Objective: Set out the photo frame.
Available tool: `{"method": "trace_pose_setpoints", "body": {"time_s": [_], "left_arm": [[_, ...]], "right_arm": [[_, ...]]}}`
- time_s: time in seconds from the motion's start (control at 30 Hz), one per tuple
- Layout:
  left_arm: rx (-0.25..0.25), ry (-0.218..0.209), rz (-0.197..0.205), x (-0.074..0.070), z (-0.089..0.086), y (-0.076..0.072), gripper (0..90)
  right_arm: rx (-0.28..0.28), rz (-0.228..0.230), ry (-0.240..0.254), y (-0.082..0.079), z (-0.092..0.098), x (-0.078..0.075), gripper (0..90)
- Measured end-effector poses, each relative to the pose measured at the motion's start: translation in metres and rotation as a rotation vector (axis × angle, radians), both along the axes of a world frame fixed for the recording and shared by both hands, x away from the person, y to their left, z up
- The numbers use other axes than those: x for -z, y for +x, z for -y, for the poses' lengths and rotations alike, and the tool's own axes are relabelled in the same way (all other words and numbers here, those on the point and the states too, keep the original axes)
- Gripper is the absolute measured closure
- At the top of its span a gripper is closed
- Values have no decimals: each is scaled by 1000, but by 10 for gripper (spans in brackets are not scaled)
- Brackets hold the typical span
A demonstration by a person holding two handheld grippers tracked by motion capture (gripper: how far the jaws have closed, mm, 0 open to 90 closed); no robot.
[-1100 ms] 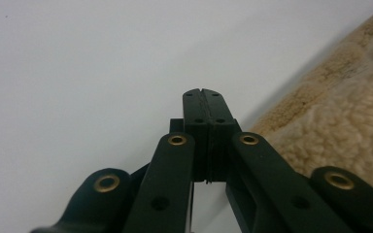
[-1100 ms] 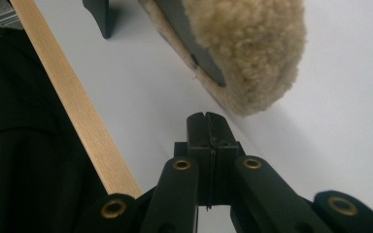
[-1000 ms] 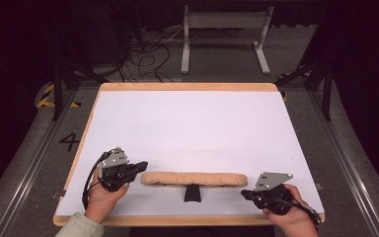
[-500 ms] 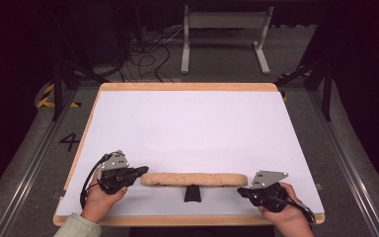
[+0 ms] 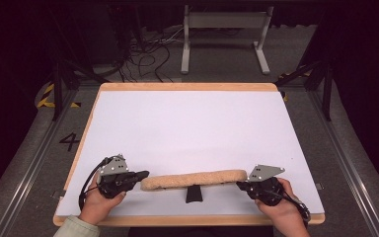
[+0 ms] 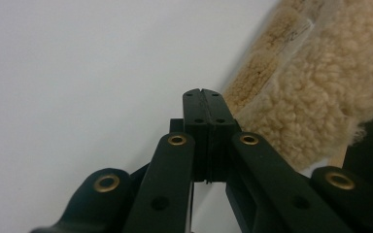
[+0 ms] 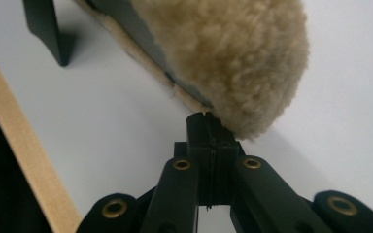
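Your left gripper [image 6: 205, 94]: jaws pressed together beside the long tan fleecy pad [image 5: 193, 178] | your right gripper [image 7: 205, 118]: pressed together, tips touching pad's end | right gripper view shows pad's grey underside.

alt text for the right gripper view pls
The right gripper, black jaws shut together, has its tip against the rounded end of a tan fleecy pad lying on a white tabletop with a light wooden edge.

Dark room, grey floor [image 5: 24, 163], tangled cables [image 5: 150, 49].
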State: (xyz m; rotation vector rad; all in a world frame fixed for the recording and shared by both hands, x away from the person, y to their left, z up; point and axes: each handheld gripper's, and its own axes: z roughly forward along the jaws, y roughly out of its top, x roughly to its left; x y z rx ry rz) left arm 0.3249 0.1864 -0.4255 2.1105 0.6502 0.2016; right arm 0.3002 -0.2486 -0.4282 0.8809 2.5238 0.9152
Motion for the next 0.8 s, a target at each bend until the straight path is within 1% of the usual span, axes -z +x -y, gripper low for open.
{"method": "trace_pose_setpoints", "body": {"time_s": [0.07, 0.23, 0.3, 0.47, 0.6, 0.8], "left_arm": [[14, 3, 0, 0, 1, -1, 900], [52, 12, 7, 0, 4, -5, 900], [63, 17, 9, 0, 6, -7, 900], [85, 32, 15, 0, 11, -10, 899], [102, 34, 9, 1, 13, -11, 896], [116, 36, 16, 1, 15, -12, 867]], "right_arm": [[9, 9, -3, 2, -1, 0, 900], [54, 32, -10, 7, -5, 1, 900], [71, 44, -11, 9, -7, 2, 900], [102, 57, -13, 15, -11, 4, 900], [119, 64, -2, 19, -13, 5, 900], [148, 71, 19, 28, -17, 7, 900]]}}
